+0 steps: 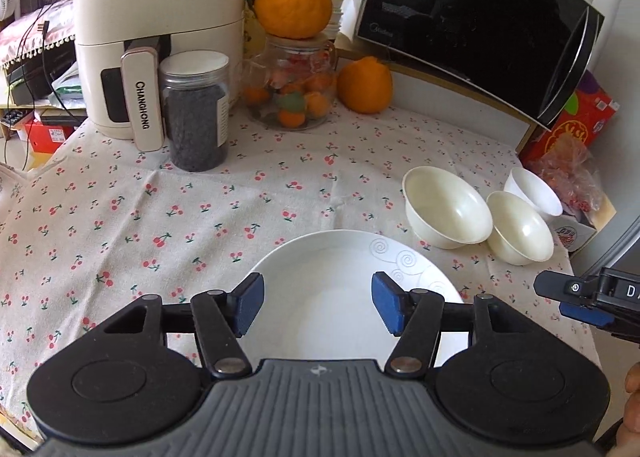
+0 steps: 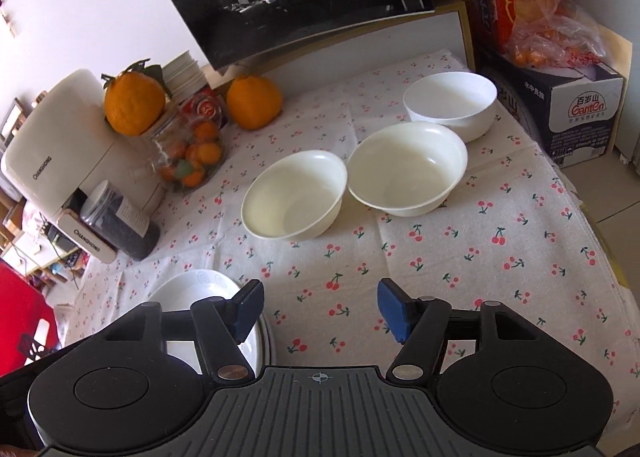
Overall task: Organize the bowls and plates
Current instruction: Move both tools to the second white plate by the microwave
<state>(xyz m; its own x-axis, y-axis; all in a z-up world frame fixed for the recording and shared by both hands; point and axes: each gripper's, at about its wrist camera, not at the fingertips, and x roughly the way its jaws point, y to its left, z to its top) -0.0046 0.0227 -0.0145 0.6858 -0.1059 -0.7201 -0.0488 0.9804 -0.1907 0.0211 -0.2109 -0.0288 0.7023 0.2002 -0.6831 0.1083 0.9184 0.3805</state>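
A white plate (image 1: 340, 297) with a swirl pattern lies on the cherry-print tablecloth, right under my open, empty left gripper (image 1: 318, 307). It also shows in the right wrist view (image 2: 192, 289), at the lower left. Three white bowls stand upright in a row to the right: a near one (image 2: 294, 193), a middle one (image 2: 408, 169) and a far one (image 2: 450, 103); they also show in the left wrist view (image 1: 448, 207). My right gripper (image 2: 320, 309) is open and empty above bare cloth, short of the bowls. Its tip shows in the left wrist view (image 1: 580, 297).
At the back stand a white Changhong appliance (image 1: 160, 29), a dark-filled jar (image 1: 196, 113), a glass jar of fruit (image 1: 292, 85) with an orange (image 1: 294, 1) on top, another orange (image 1: 364, 85) and a black microwave (image 1: 480, 21). Boxes (image 2: 560, 105) line the right edge.
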